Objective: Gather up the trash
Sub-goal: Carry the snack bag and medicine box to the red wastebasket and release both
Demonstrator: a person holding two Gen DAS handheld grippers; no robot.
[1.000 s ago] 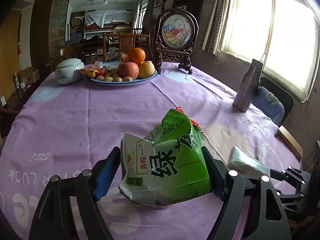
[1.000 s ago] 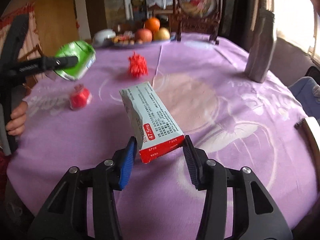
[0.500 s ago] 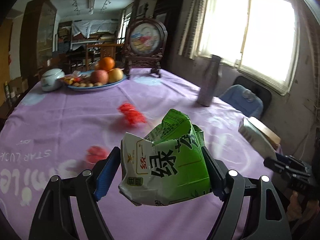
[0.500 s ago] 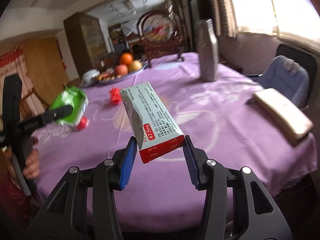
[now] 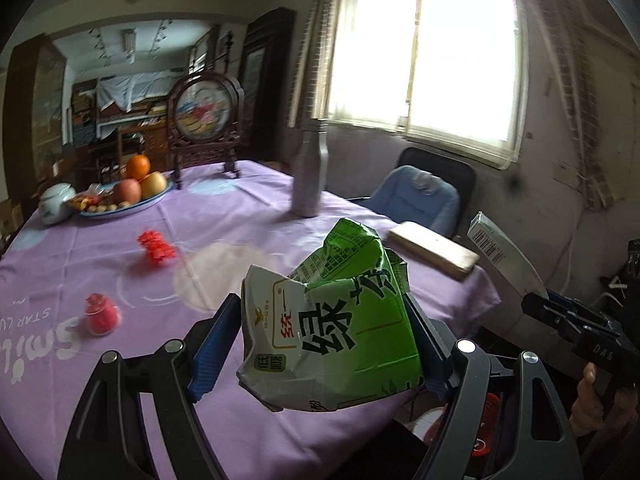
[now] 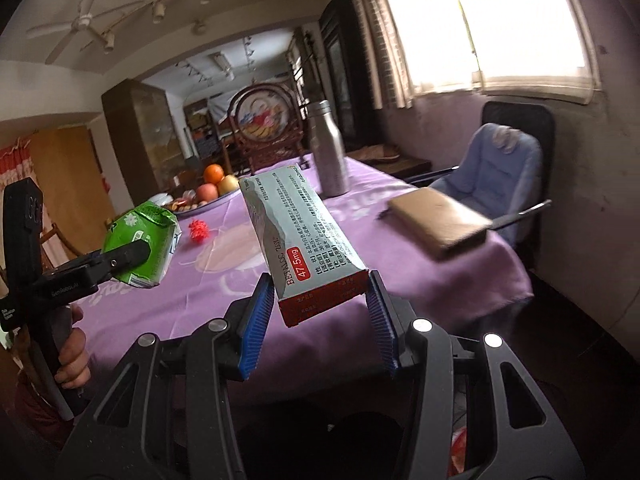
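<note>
The left gripper (image 5: 320,344) pinches a crumpled green-and-white carton (image 5: 332,332), its waxy card creased and caved in, the folded top pointing away from the fingers. Both blue ribbed pads (image 5: 212,352) press into its flanks, spread about as wide as the squashed body. The right gripper (image 6: 316,320) clamps a long, flat-sided medicine box (image 6: 300,236) by its red end; smooth printed card, one corner dented, the pads (image 6: 254,328) tight against its narrow sides while the box slants up and away from them.

Both pieces hang in the air above the near edge of the round table (image 5: 240,216), whose purple cloth (image 6: 460,280) drapes softly over the rim. Beyond the left fingertips lie a frilly red paper scrap (image 5: 157,247) and a small red-filled clear cup (image 5: 102,314). Past the right fingertips stand a brushed metal bottle (image 6: 327,148) and a flat tan box (image 6: 440,220) at the table's rim.
</note>
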